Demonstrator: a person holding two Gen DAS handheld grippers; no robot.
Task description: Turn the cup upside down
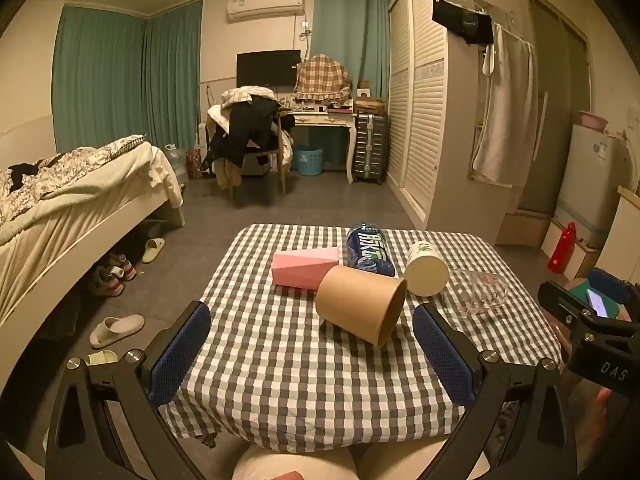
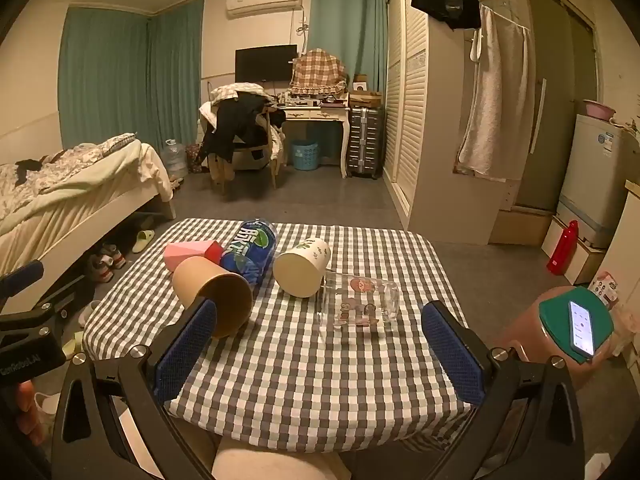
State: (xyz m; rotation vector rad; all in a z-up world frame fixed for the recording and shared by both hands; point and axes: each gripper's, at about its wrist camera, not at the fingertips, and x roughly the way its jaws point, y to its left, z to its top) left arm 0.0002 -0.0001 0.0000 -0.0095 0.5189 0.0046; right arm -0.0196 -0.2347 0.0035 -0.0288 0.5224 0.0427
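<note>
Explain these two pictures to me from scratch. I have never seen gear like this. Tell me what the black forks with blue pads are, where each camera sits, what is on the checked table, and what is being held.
The black forks are hand-held grippers: a person carries one in each hand, and each has a wide-angle camera looking forward along its two blue-padded fingers. One picture comes from the left gripper, the other from the right gripper.

Both are open and hold nothing.

On the checked table everything lies on its side: a brown paper cup with its mouth toward the cameras, a white paper cup, a clear glass with a cartoon print, a blue bottle and a pink cup.

To the right of the table, a phone rests on a green lid. Behind is a bedroom.
</note>
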